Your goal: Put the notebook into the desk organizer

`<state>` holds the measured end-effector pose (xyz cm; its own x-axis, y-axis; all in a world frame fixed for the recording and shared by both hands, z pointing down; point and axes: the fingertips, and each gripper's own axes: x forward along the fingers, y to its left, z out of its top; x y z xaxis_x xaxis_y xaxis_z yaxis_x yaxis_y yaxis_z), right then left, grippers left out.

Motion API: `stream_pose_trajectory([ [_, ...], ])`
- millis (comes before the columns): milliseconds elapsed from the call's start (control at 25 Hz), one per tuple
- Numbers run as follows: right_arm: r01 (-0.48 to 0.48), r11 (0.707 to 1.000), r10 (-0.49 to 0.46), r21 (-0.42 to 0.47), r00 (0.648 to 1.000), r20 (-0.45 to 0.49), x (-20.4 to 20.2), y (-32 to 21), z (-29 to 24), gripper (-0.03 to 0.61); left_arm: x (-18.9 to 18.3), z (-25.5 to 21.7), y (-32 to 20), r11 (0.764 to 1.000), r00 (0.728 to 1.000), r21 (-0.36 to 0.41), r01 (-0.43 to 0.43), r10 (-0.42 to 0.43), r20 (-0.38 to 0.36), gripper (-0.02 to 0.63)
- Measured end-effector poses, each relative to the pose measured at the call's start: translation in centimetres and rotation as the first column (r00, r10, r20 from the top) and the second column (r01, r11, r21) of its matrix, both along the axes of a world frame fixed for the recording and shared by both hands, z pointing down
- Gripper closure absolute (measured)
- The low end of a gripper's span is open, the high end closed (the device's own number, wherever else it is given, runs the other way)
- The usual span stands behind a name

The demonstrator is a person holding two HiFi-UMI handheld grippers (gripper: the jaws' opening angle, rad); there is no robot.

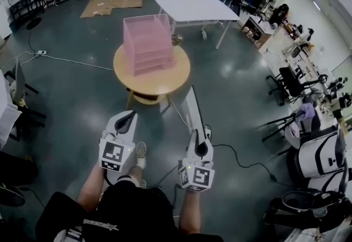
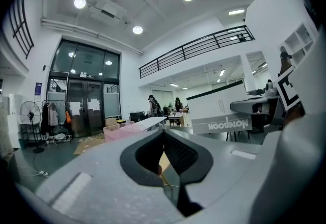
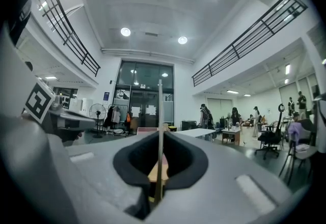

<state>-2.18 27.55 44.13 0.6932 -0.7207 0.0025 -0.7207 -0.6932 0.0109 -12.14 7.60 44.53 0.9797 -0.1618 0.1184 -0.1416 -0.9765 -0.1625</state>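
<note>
Right gripper, notebook clamped between its 2 jaws (edge-on) — jutting forward

A round wooden table stands at upper centre of the frame, a pink organizer on its far-left part.

Office hall: white table, swivel chairs, mezzanine railing.

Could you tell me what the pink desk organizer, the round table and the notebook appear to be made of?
Desk organizer: probably metal or plastic mesh with a pink coating; its walls look partly see-through.
Round table: wood or wood veneer, with a matte light tan top.
Notebook: a thin, stiff card-like cover in white and grey, seen nearly edge-on; presumably paper inside.
</note>
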Motion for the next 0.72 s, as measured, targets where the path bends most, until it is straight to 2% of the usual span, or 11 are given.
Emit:
stream_pose_trajectory([
  [440,0.011,1.000,-0.012,0.009,0.999,0.033,11.1,-5.7,1.1,0.565,11.5,1.1,-5.3,1.000,1.000,-0.020,0.001,0.000,0.023,0.603],
  [720,0.032,0.999,-0.032,-0.003,0.998,0.058,17.2,-10.3,1.6,0.565,17.3,1.7,-9.6,0.999,0.999,-0.039,0.023,-0.021,0.047,0.603],
])
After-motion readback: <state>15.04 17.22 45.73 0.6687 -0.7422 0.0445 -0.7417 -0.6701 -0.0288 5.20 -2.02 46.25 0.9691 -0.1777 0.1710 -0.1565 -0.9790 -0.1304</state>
